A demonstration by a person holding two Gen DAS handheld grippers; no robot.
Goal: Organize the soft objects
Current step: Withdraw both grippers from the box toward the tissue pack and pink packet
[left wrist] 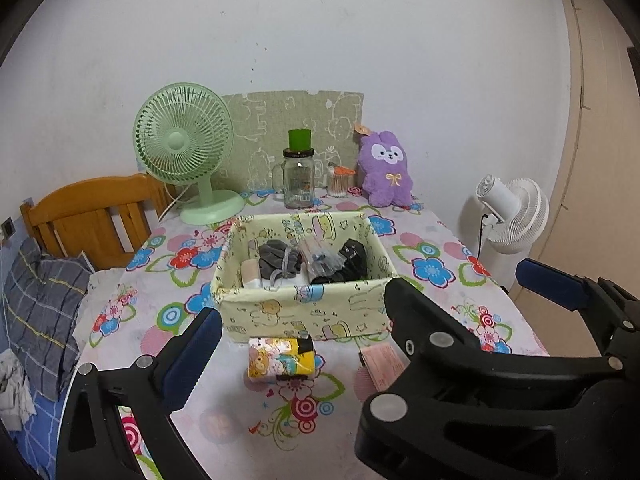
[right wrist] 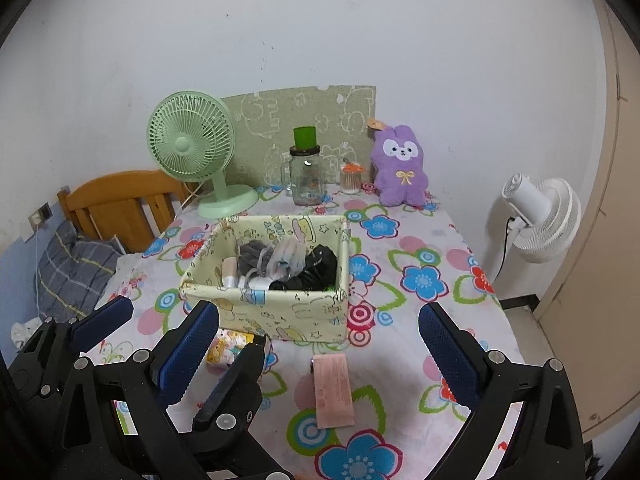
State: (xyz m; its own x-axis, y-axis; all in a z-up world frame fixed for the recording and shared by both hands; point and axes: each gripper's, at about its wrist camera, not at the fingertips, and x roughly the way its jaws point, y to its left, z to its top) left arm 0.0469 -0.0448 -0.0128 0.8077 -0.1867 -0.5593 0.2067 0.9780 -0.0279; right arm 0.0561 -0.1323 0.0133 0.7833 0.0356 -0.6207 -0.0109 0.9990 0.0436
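One fabric storage box (right wrist: 264, 304) sits mid-table on the flowered tablecloth (right wrist: 420, 248), holding a grey bundle (right wrist: 254, 258), a clear plastic packet (right wrist: 290, 258), a black cloth item (right wrist: 318, 266) and something pale at its left wall, hard to identify. Just in front of the box lie a yellow cartoon-print pack (left wrist: 280, 358) and, right of it, a pink packet (right wrist: 333, 390) whose long axis runs away from the box toward the table's near edge. Right of the box the cloth lies bare to the table's edge. Behind the box stand a green fan (left wrist: 184, 140), a glass jar (left wrist: 299, 178) and a purple plush (left wrist: 386, 168). The left gripper (left wrist: 300, 332) and right gripper (right wrist: 320, 340) both hang spread wide, holding nothing.
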